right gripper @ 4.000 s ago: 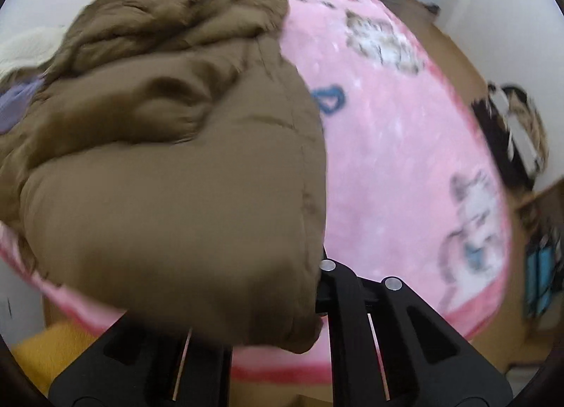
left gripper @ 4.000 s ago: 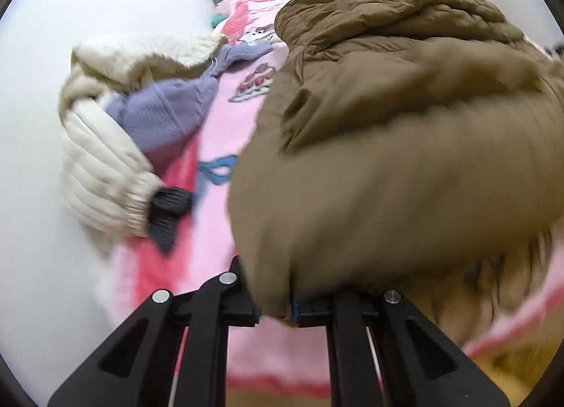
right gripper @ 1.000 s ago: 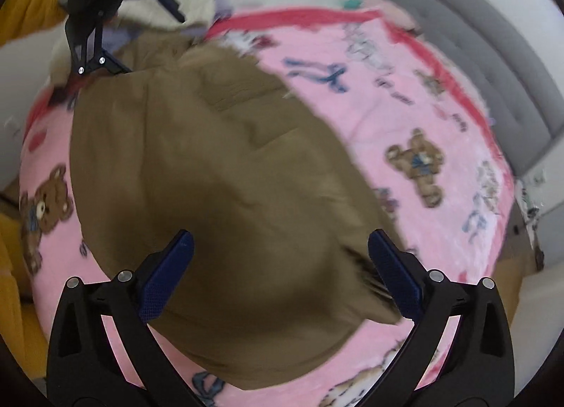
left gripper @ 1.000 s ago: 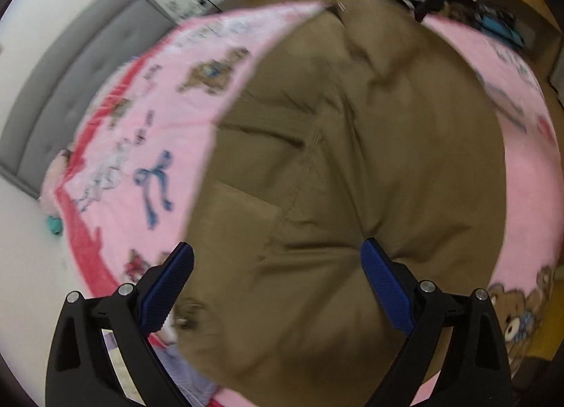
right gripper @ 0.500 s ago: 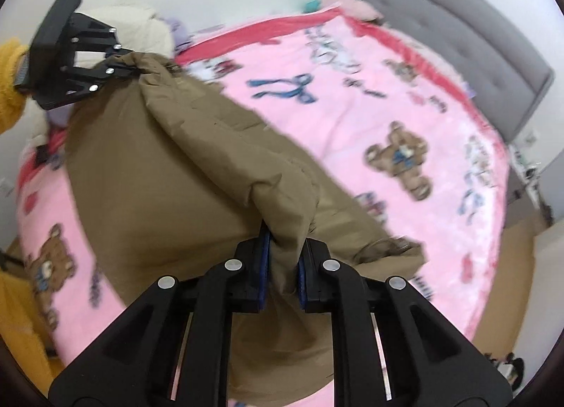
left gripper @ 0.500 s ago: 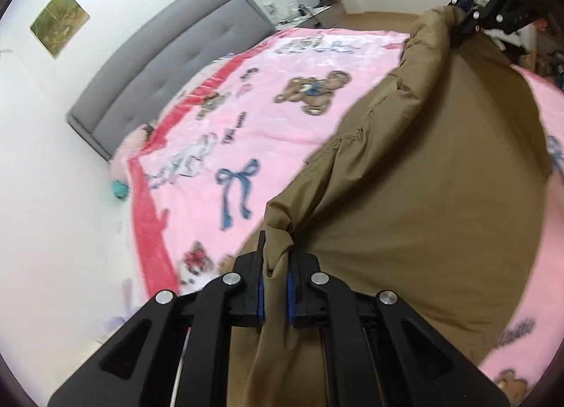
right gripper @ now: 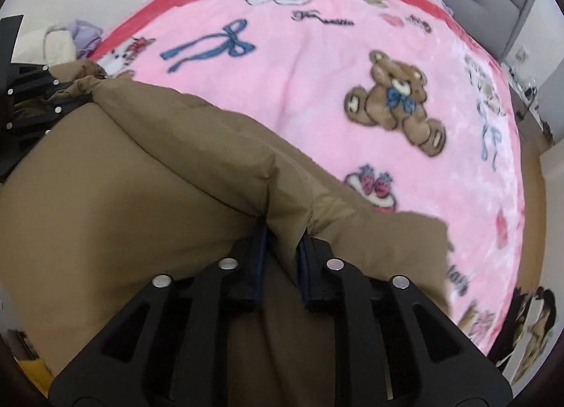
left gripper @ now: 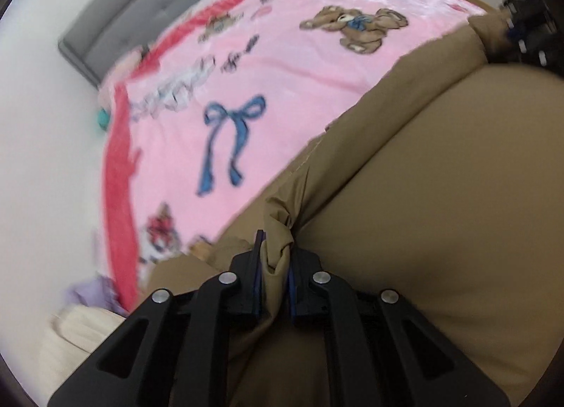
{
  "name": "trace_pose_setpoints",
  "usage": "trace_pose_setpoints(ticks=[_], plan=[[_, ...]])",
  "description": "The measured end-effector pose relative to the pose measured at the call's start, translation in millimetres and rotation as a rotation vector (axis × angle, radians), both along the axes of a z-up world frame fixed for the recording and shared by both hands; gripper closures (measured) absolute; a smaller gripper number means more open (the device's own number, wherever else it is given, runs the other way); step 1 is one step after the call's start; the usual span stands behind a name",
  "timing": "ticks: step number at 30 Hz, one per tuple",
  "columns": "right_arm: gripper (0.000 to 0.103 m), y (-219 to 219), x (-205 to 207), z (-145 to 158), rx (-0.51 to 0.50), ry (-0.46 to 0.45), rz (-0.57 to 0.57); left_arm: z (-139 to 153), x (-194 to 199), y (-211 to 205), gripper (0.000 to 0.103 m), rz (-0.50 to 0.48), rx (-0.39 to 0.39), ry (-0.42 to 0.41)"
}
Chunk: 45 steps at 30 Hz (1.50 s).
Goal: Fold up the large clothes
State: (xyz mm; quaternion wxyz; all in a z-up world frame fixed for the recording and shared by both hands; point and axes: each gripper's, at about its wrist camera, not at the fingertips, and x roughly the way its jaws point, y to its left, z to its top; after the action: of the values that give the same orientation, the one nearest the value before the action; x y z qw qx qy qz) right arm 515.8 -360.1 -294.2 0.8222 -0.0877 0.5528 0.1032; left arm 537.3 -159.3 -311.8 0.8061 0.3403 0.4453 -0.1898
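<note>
A large brown padded coat [left gripper: 423, 213] lies across a pink blanket [left gripper: 282, 72] on a bed. My left gripper [left gripper: 276, 255] is shut on a bunched fold of the coat's edge. In the right wrist view the same coat [right gripper: 123, 195] fills the lower left, and my right gripper [right gripper: 285, 241] pinches another fold of that edge; its jaws are opening slightly, with the fabric still pressed between the pads. The edge runs taut between the two grippers. Each view shows the other one: the right gripper [left gripper: 525, 36] far right, the left gripper [right gripper: 31, 96] far left.
A grey padded headboard [left gripper: 141, 19] stands at the bed's far end, against a white wall. A heap of cream and lilac clothes [left gripper: 81, 319] lies beside the coat near the bed's edge, also visible as the heap [right gripper: 60, 43] in the right wrist view.
A second ago both grippers hung open over the coat. Both have since shut on folds of its edge and carried it lower and sideways over the blanket, rolling as they went.
</note>
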Motion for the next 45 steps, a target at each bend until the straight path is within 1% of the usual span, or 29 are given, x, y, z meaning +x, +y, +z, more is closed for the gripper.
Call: trace_pose_setpoints(ticks=[2,3,6,8,10,11,14,15,16,17,18,19,21,22,23,24,25,26,27,28,29,30,32,34,35,38,40,42,45], plan=[[0.085,0,0,-16,0.003,-0.006,-0.009,-8,0,2,0.092,0.02,-0.033,0.015],[0.084,1,-1,-21,0.009,-0.009,-0.016,-15,2,2,0.092,0.02,-0.034,0.017],[0.08,-2,-3,-33,0.037,-0.036,-0.053,-30,2,-2,0.092,0.018,-0.028,-0.006],[0.078,-5,-3,-43,0.047,-0.069,-0.083,-39,4,-3,0.092,0.028,-0.048,-0.021],[0.076,-6,-1,-49,0.053,-0.082,-0.091,-44,8,-2,0.092,0.031,-0.064,-0.024],[0.075,-8,1,-52,0.065,-0.083,-0.099,-46,10,0,0.092,0.035,-0.086,-0.023],[0.064,-16,3,-58,0.082,-0.095,-0.136,-50,17,6,0.092,0.044,-0.139,-0.023],[0.06,-17,3,-59,0.077,-0.097,-0.143,-51,17,6,0.092,0.043,-0.144,-0.027],[0.058,-16,3,-59,0.069,-0.095,-0.151,-50,17,6,0.091,0.042,-0.146,-0.03],[0.054,-16,2,-57,0.054,-0.092,-0.157,-46,16,7,0.088,0.04,-0.152,-0.031],[0.048,-17,1,-54,0.041,-0.089,-0.157,-41,17,10,0.082,0.04,-0.158,-0.024],[0.044,-17,0,-47,0.015,-0.086,-0.169,-35,17,13,0.077,0.052,-0.166,-0.008],[0.043,-19,-5,-33,0.016,-0.084,-0.188,-16,18,25,0.051,0.092,-0.209,0.043],[0.043,-21,-11,-22,0.028,-0.115,-0.186,-3,17,34,0.043,0.103,-0.256,0.061],[0.039,-22,-22,-5,0.038,-0.178,-0.175,11,11,43,0.027,0.096,-0.315,0.052],[0.021,-24,-31,10,0.044,-0.229,-0.169,30,2,55,0.017,0.085,-0.375,-0.008],[0.013,-28,-41,23,0.047,-0.271,-0.173,52,-14,73,0.014,0.093,-0.419,-0.13],[0.008,-36,-56,39,0.073,-0.311,-0.175,64,-24,86,0.006,0.101,-0.429,-0.181],[0.008,-41,-63,46,0.089,-0.322,-0.176,72,-31,98,0.005,0.107,-0.432,-0.191],[0.008,-51,-75,53,0.105,-0.326,-0.184,74,-35,109,0.005,0.114,-0.434,-0.177],[0.008,-60,-83,56,0.111,-0.322,-0.193,73,-38,126,0.005,0.128,-0.42,-0.13],[0.008,-70,-89,56,0.113,-0.31,-0.205,69,-40,136,0.005,0.139,-0.404,-0.104],[0.008,-93,-99,49,0.123,-0.265,-0.243,54,-45,159,0.005,0.169,-0.359,-0.063],[0.008,-113,-108,36,0.141,-0.215,-0.276,35,-47,183,0.005,0.213,-0.353,-0.008],[0.008,-124,-113,27,0.139,-0.19,-0.302,23,-46,197,0.005,0.256,-0.375,0.025],[0.008,-142,-117,1,0.143,-0.139,-0.337,1,-41,221,0.005,0.313,-0.429,0.081],[0.008,-150,-116,-19,0.138,-0.105,-0.337,-9,-38,228,0.005,0.315,-0.459,0.104],[0.008,-153,-115,-35,0.153,-0.081,-0.334,-23,-32,230,0.005,0.314,-0.496,0.156],[0.008,-158,-115,-50,0.232,-0.062,-0.348,-39,-24,224,0.004,0.305,-0.506,0.209]])
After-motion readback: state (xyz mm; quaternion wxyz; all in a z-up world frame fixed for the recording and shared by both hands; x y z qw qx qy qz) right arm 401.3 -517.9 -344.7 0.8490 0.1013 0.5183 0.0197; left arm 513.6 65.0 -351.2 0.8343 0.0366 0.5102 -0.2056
